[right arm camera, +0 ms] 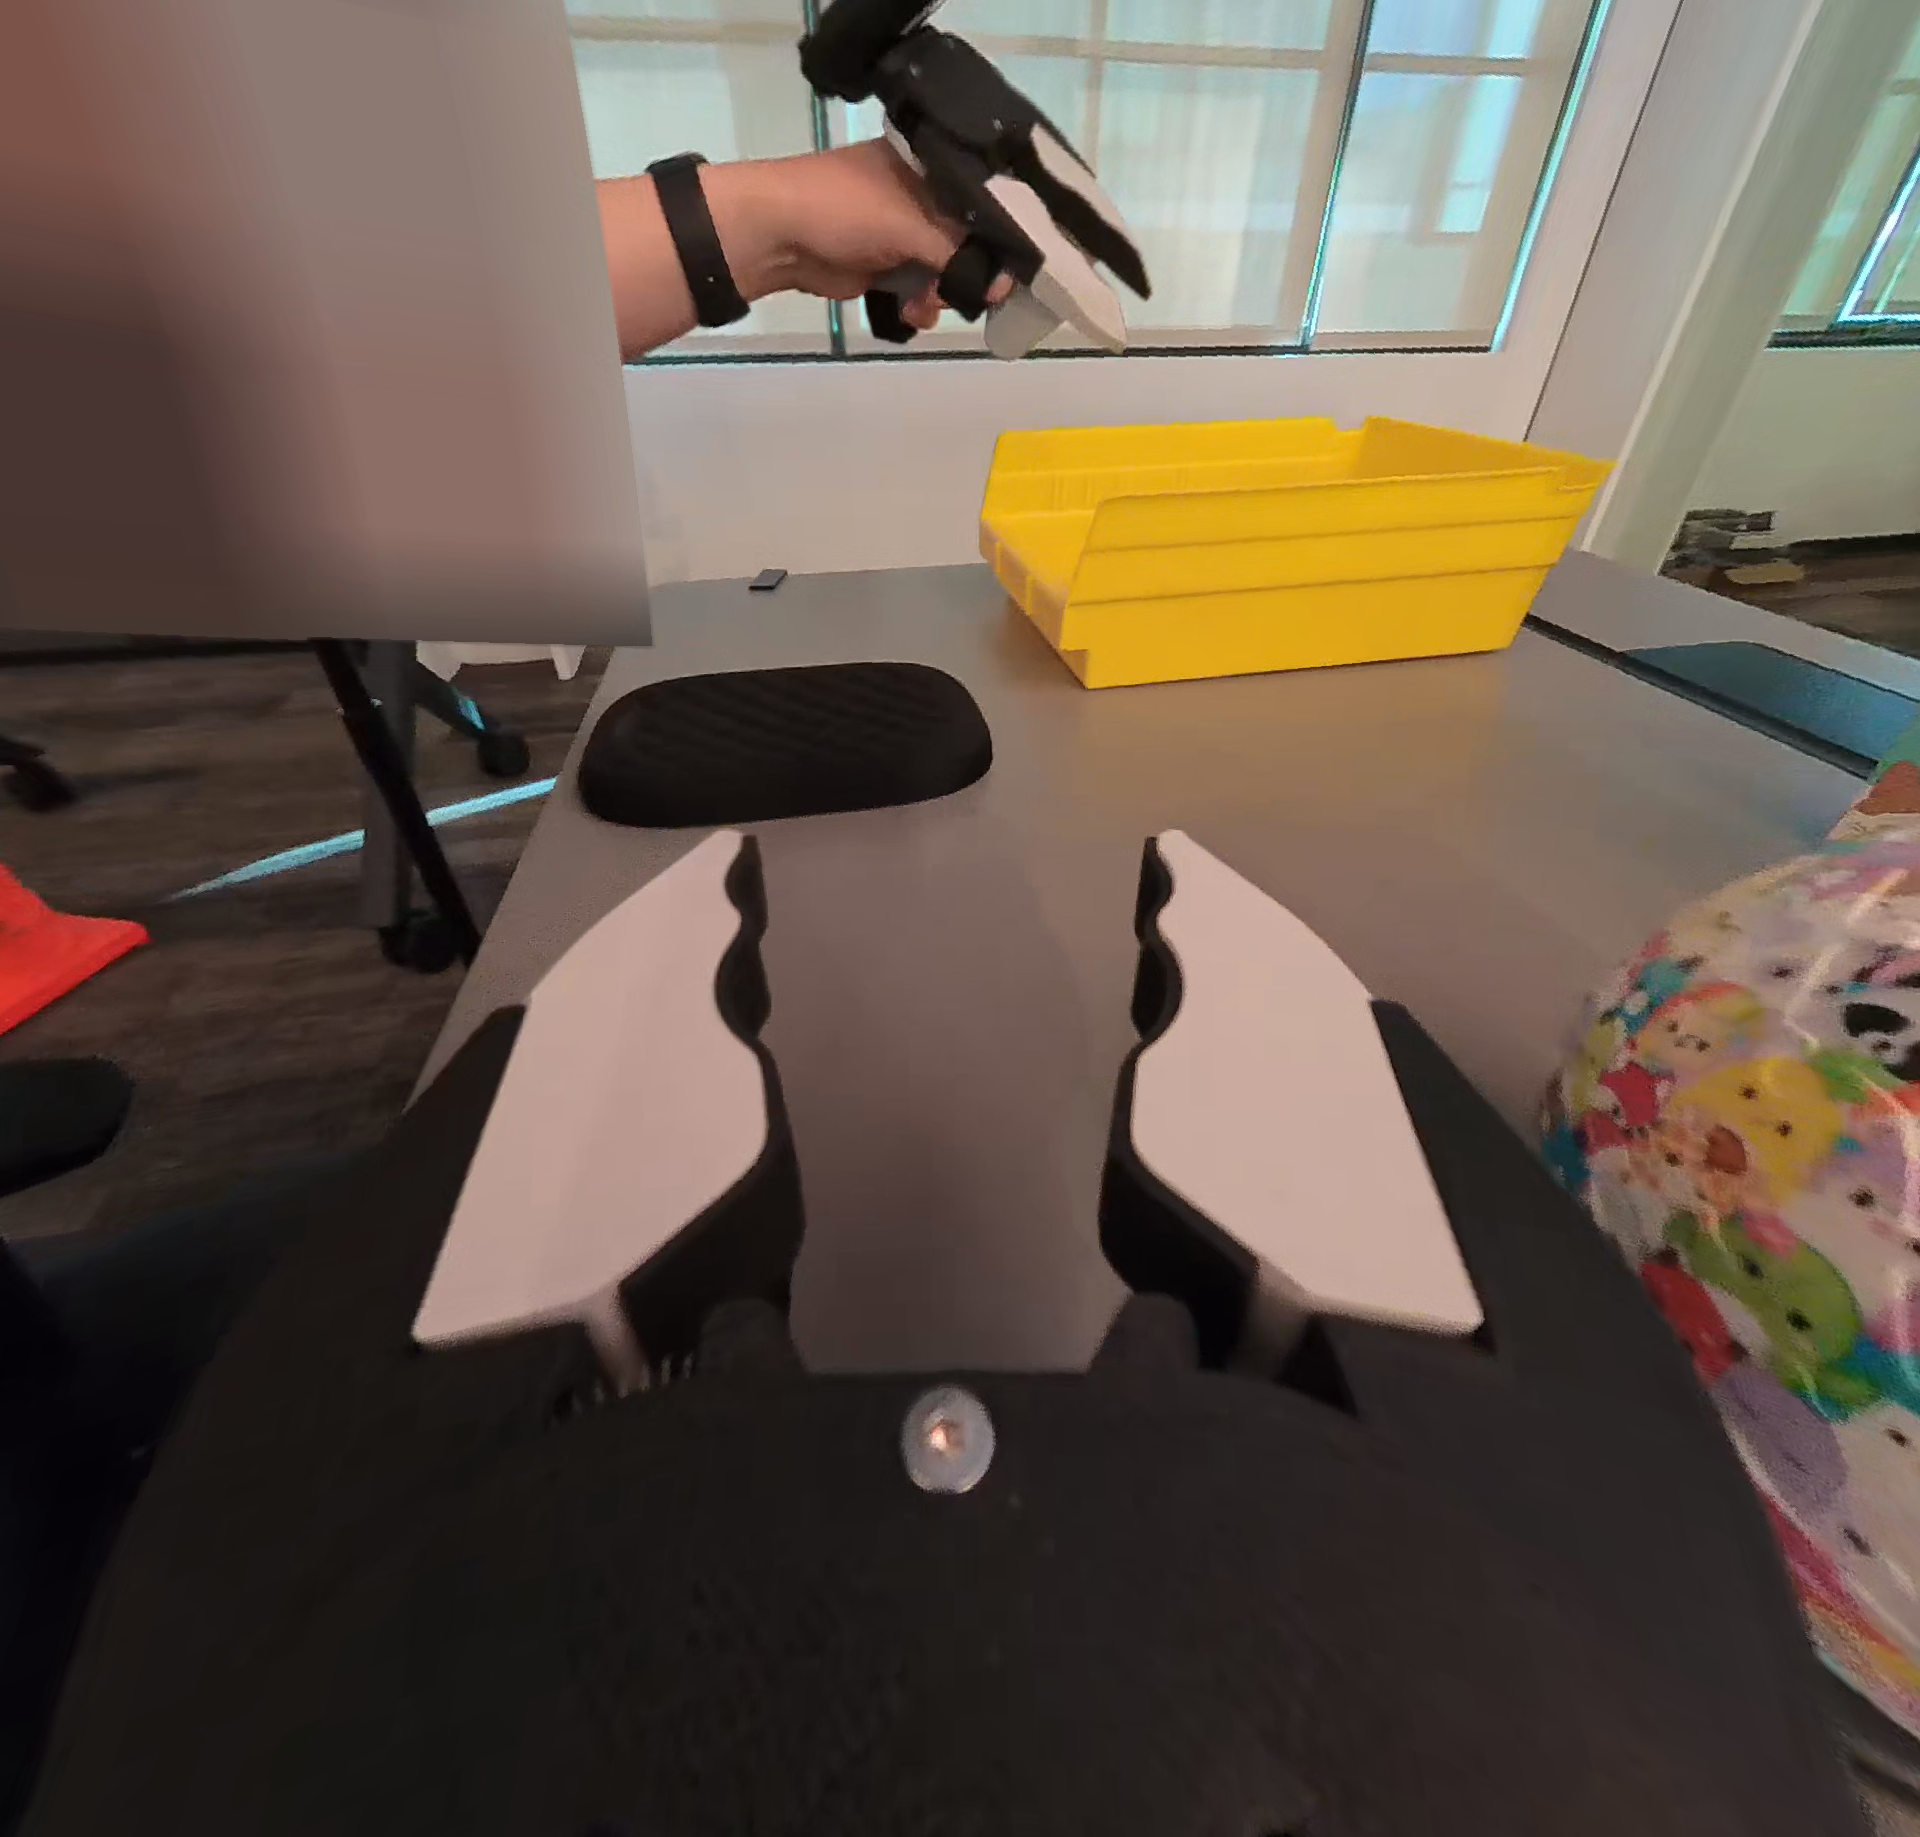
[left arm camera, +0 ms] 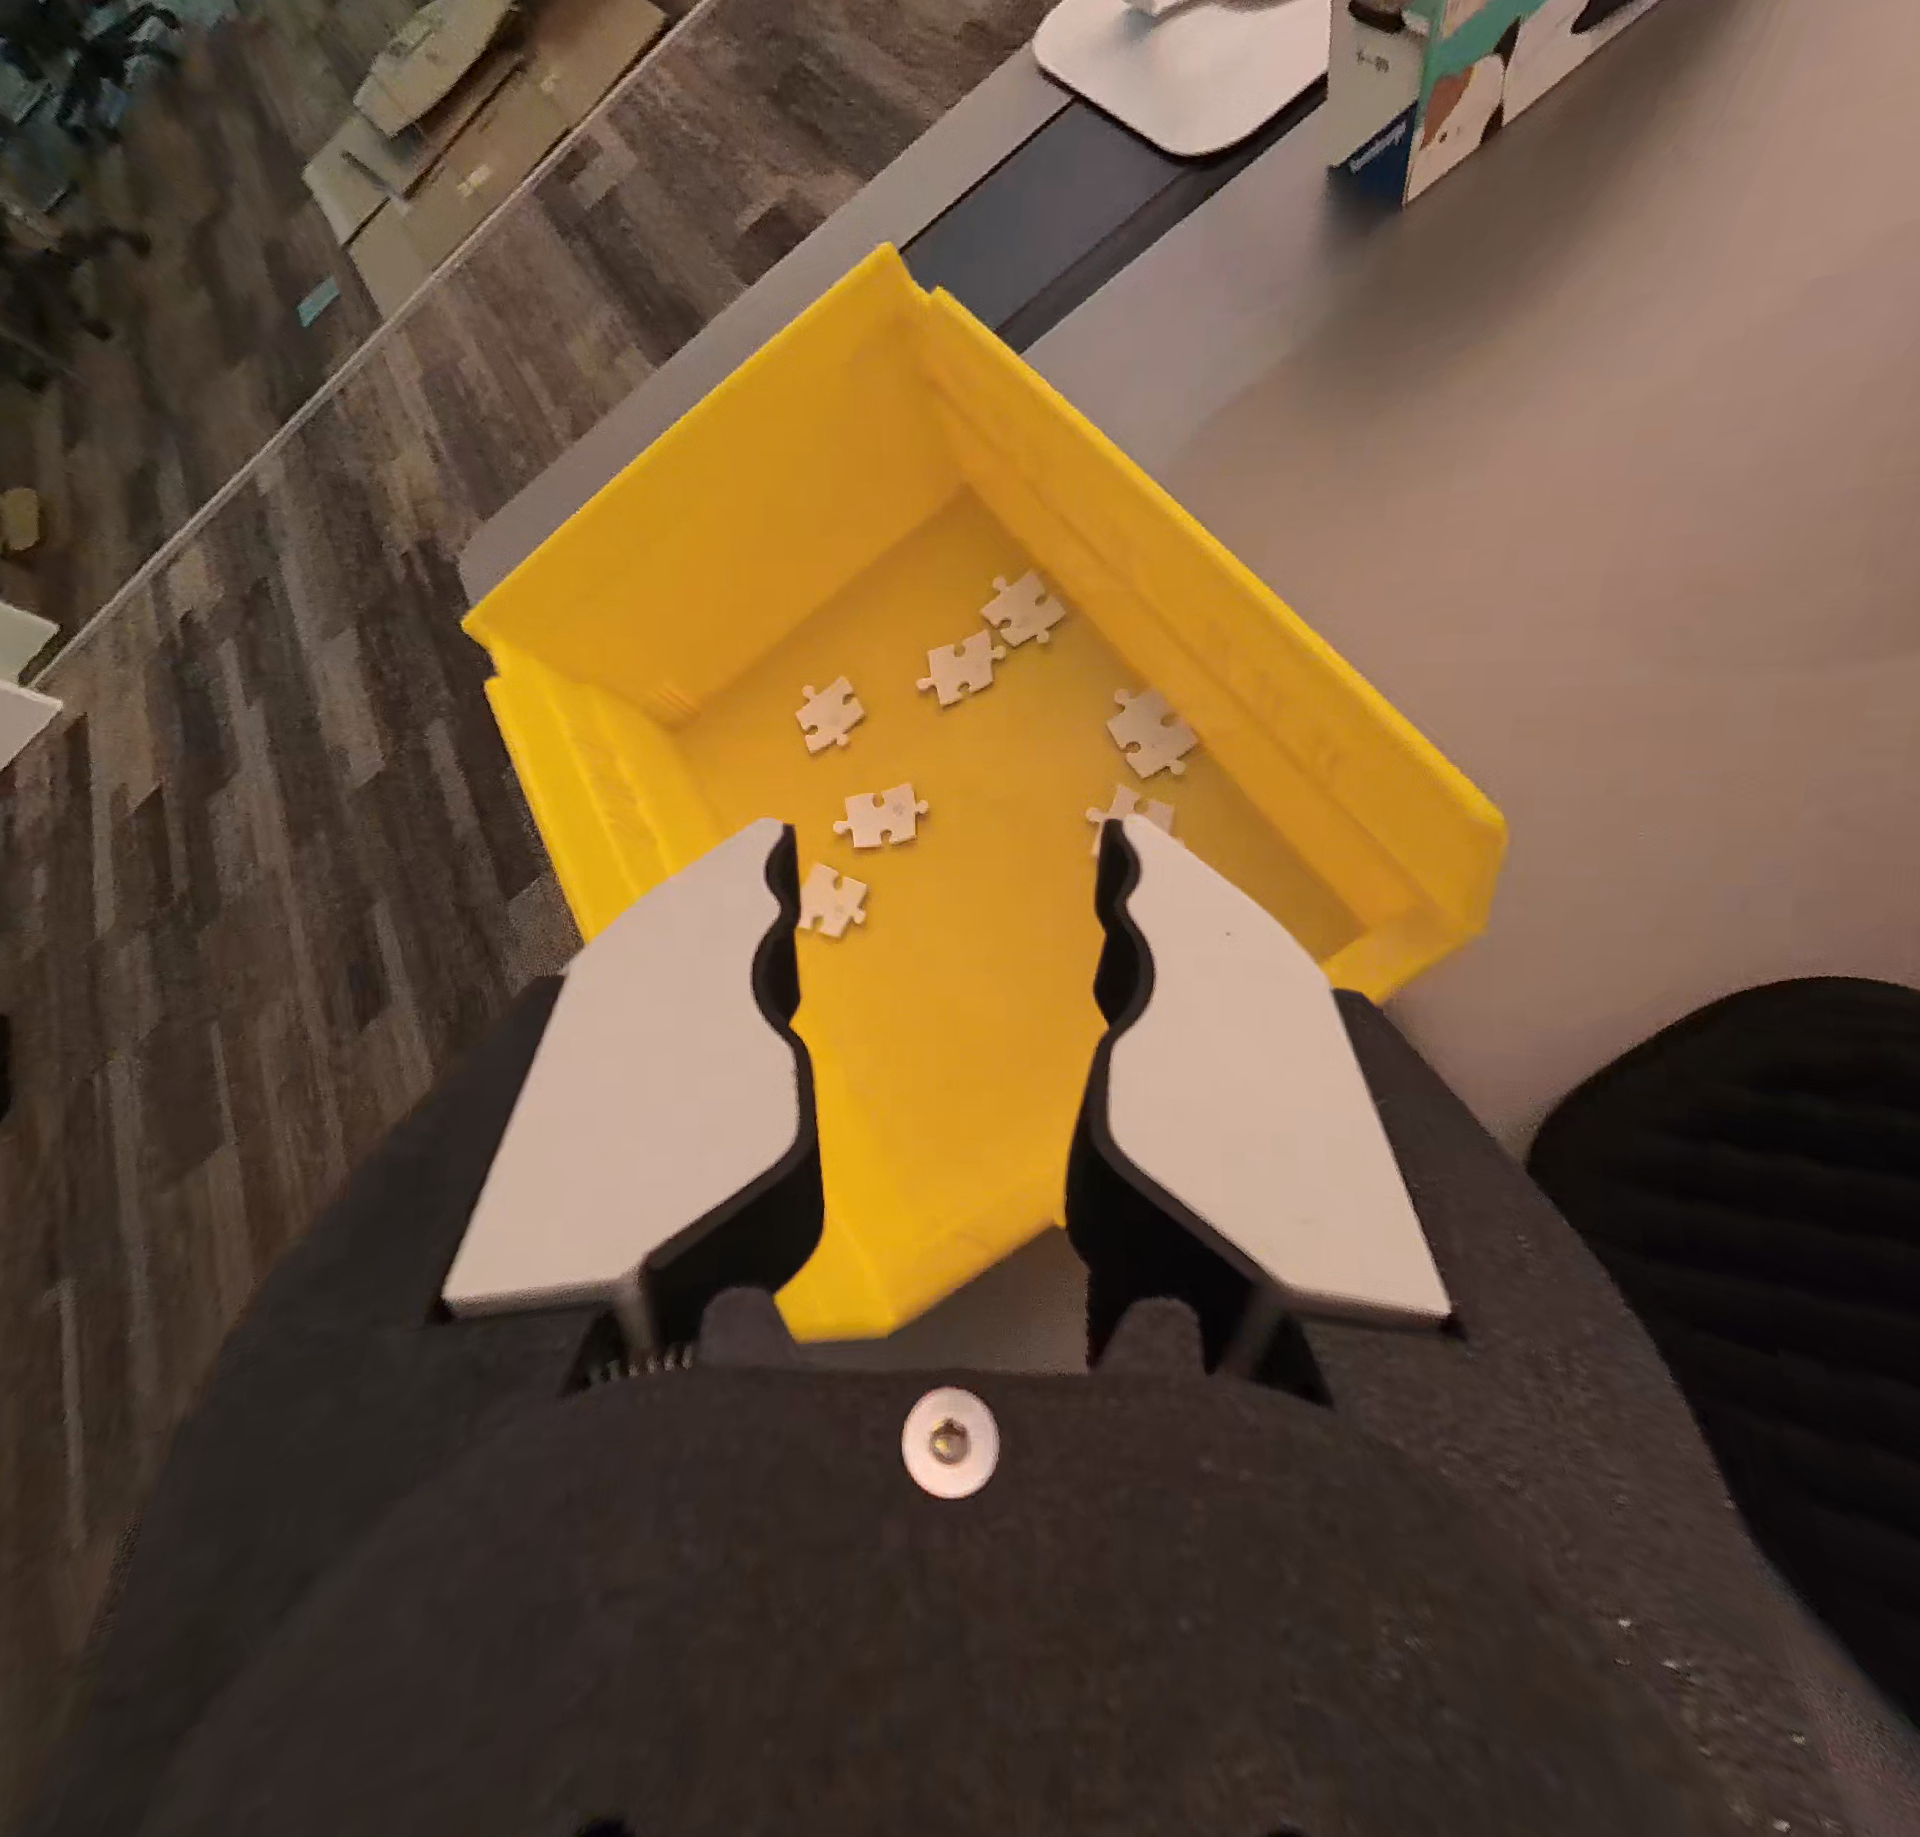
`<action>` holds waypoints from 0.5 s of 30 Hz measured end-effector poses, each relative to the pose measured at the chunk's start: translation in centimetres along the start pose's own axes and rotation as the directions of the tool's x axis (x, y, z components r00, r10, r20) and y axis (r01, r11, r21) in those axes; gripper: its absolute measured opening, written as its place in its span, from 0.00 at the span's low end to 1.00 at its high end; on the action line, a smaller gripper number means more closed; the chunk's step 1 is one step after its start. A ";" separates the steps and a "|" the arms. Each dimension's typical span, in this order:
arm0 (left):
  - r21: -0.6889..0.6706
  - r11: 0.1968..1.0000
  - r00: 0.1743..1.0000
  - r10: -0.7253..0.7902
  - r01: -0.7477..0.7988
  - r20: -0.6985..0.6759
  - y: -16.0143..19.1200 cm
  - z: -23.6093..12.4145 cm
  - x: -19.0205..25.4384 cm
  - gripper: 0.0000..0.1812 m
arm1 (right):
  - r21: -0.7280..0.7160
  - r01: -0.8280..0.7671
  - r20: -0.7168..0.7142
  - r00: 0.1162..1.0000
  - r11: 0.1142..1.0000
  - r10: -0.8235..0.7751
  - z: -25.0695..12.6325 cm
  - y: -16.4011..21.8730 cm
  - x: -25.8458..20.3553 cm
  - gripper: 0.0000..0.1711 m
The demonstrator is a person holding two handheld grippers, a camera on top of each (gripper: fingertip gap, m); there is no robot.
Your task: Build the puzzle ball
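Observation:
A yellow bin (left arm camera: 790,499) sits on the grey table and holds several white puzzle pieces (left arm camera: 883,817) lying face down. My left gripper (left arm camera: 943,831) is open and empty, held above the bin's near end. In the right wrist view the left gripper (right arm camera: 1060,327) hangs in the air above and left of the bin (right arm camera: 1288,582). My right gripper (right arm camera: 951,842) is open and empty, low over the table. The colourful, partly built puzzle ball (right arm camera: 1766,1216) stands at the right, just beside the right finger.
A black ribbed pad (right arm camera: 779,743) lies on the table (right arm camera: 1299,800) ahead of the right gripper. A puzzle box (left arm camera: 1475,52) and a white monitor base (left arm camera: 1174,73) stand at the table's far side. The table's edge runs just left of the bin, above the floor.

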State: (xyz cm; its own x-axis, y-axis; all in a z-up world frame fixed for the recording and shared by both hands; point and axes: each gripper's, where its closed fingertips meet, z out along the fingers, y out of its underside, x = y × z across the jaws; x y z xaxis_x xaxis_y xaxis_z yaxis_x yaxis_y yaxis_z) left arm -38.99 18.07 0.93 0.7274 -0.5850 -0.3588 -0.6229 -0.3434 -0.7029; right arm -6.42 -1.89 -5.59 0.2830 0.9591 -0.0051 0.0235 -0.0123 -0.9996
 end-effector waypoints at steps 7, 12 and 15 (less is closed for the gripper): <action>-0.120 0.991 0.989 0.035 -0.053 -0.147 0.3 5.1 -1.4 0.27 | 0.059 -0.050 0.017 0.999 0.997 0.049 2.6 -0.1 0.4 0.32; -0.286 0.952 0.977 0.053 -0.112 -0.205 2.3 8.2 -2.3 0.29 | 0.046 -0.048 0.040 0.998 0.998 0.046 3.2 0.1 0.6 0.33; -0.438 0.882 0.970 0.078 -0.175 -0.230 4.7 9.3 -3.3 0.28 | 0.060 -0.069 0.057 0.996 0.996 0.066 3.1 -0.1 0.7 0.33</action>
State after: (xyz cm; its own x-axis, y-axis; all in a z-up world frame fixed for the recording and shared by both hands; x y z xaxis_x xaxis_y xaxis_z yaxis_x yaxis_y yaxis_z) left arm -41.64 25.24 -6.92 0.5907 -0.7633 -0.2617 -0.8026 -0.5224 -0.2878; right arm -9.21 -0.35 -5.59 0.2290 0.9707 -0.0723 -0.0539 -0.0615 -0.9967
